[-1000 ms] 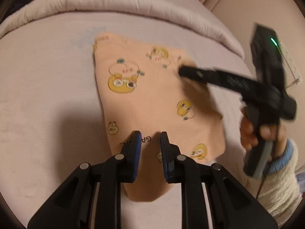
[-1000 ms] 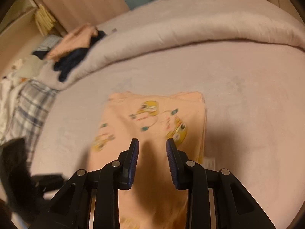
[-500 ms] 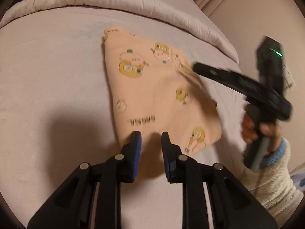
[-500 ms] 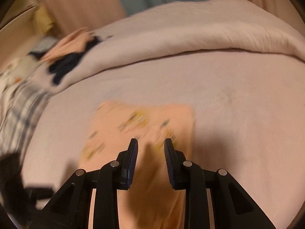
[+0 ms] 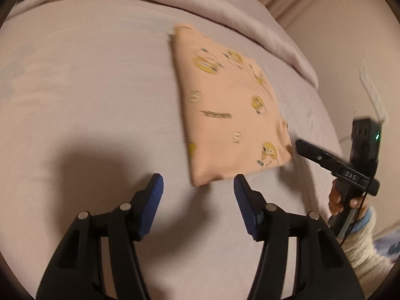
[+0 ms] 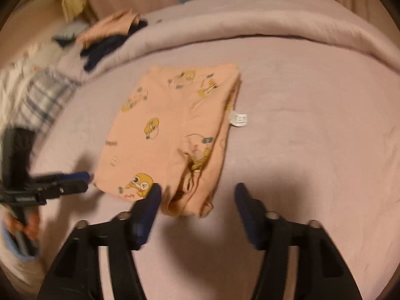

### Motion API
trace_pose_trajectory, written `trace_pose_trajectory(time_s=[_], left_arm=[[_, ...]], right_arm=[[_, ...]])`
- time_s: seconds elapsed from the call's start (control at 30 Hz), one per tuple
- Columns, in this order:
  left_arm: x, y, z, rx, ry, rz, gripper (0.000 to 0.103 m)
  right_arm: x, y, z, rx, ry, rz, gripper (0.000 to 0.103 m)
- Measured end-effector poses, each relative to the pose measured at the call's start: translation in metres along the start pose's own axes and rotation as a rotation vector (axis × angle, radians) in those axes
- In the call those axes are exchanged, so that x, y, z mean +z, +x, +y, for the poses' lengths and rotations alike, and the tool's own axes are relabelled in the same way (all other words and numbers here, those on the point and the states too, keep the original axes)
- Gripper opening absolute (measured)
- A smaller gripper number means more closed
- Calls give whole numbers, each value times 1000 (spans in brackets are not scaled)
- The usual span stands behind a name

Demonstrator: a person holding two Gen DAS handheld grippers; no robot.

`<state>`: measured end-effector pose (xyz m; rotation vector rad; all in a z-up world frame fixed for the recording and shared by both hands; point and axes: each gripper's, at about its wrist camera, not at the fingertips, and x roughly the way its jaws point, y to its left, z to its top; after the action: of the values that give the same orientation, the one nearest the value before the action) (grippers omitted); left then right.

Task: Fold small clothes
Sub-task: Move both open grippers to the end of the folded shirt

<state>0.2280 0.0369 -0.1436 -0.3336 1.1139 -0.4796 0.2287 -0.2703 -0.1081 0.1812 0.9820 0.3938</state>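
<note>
I judge the folded garment [image 6: 170, 135] soft, limp; pinch its near corners. Both jaws opening, empty.

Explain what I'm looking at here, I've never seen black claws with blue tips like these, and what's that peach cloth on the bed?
No robot here: a person holds a handheld claw in each hand, each with a camera looking along its fingers. One picture looks out from the left claw, the other from the right claw. Each view also catches the other claw at its edge. On the pink bed lies a folded peach garment printed with yellow cartoons. Unfolded clothes are heaped behind. Both claws are opening; neither grips anything.
</note>
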Motion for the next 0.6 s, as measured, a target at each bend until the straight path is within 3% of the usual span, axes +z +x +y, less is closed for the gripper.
trace_pose_trajectory(time_s=[0.13,0.23,0.4,0.6], left_arm=[[4,-7,21,-73,-125,-20,58],[14,-6,20,-116,-157,-33,58],[32,5,18,-146,-181,-32,58],[49,21,16,-131,-169,-28,58]], right_arm=[[1,2,-31,150,197,-11,65],[1,12,-41,243,316,-3,69],[2,19,-45,279,380,4,70],[14,28,-47,276,370,21,70]])
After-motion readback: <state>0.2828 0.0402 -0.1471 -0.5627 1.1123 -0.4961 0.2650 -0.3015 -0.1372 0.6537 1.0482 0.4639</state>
